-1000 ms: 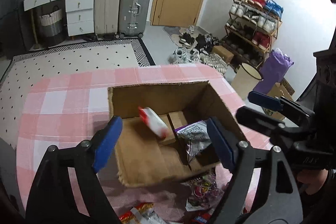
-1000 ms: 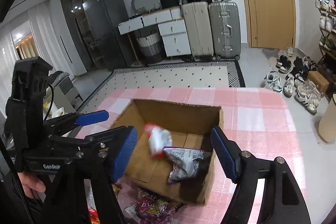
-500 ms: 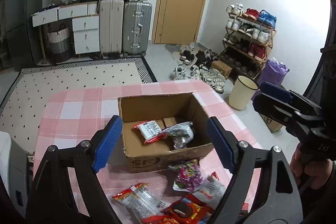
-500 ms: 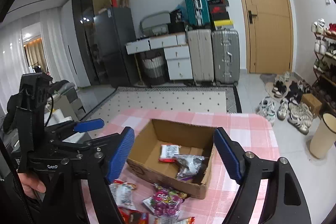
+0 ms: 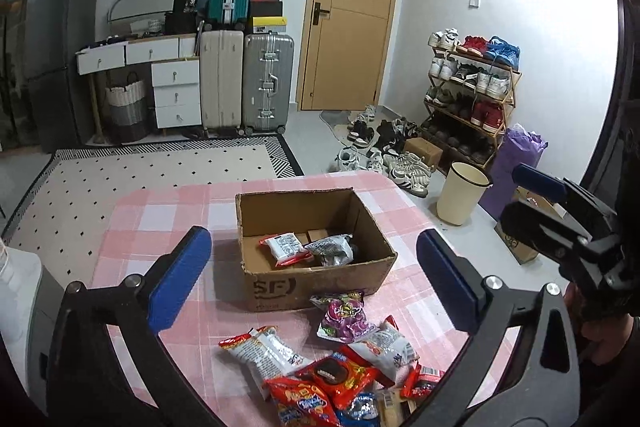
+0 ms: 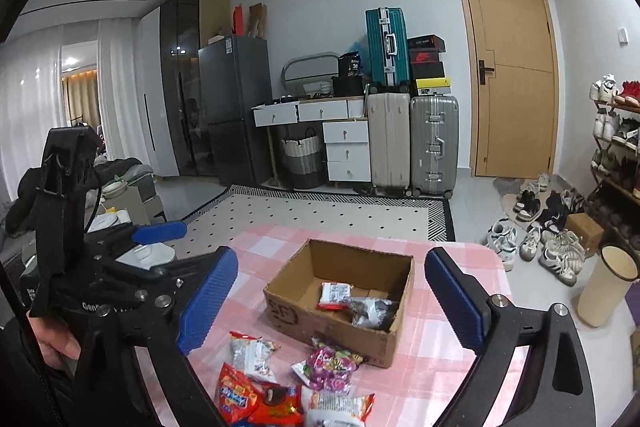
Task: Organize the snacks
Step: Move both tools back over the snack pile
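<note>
cardboard box (image 5: 320, 285) marked "sf", 2 snack packs (image 5: 308, 249) inside; both tongs apart, empty

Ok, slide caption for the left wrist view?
Open left gripper above cardboard box holding two snacks; more packets wait outside.

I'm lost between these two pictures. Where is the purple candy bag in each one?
Left wrist view: purple bag lies low and centre, on the tablecloth just in front of the box.
Right wrist view: purple bag lies low and centre, by the box's near corner.
Shared landmark: the box's printed SF front wall; the bag sits just before it.
</note>
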Available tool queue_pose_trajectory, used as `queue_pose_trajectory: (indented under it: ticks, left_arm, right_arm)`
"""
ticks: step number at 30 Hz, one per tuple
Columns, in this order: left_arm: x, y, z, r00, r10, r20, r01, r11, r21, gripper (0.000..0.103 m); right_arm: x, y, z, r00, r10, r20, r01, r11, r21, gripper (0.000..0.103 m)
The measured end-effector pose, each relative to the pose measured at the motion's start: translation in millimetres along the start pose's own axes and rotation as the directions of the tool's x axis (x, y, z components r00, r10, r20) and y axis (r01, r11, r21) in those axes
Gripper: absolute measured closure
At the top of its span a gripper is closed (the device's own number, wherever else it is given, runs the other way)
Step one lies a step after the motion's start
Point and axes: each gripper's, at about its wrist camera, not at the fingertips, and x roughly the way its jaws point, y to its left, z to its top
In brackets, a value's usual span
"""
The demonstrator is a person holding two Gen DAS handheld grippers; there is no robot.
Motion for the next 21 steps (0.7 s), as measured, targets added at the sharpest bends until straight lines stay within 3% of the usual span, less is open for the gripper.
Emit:
queue_pose_trajectory:
  ticks: [14, 21]
  left_arm:
    - [-88.5, -33.2, -36.8, 0.998, 0.04, 0.045, -0.04, 0.999, 0.006, 0.001]
    - [-106.4, -32.9, -64.8, 0.999, 0.033, 0.03, -0.033, 0.999, -0.018, 0.001]
  right_arm:
    - [-70.5, 6.2, -33.7, 0.999, 0.001, 0.04, -0.003, 0.999, 0.052, 0.0]
    - [-91.2, 6.3, -53.5, 0.999, -0.004, 0.039, 0.002, 0.998, 0.061, 0.0]
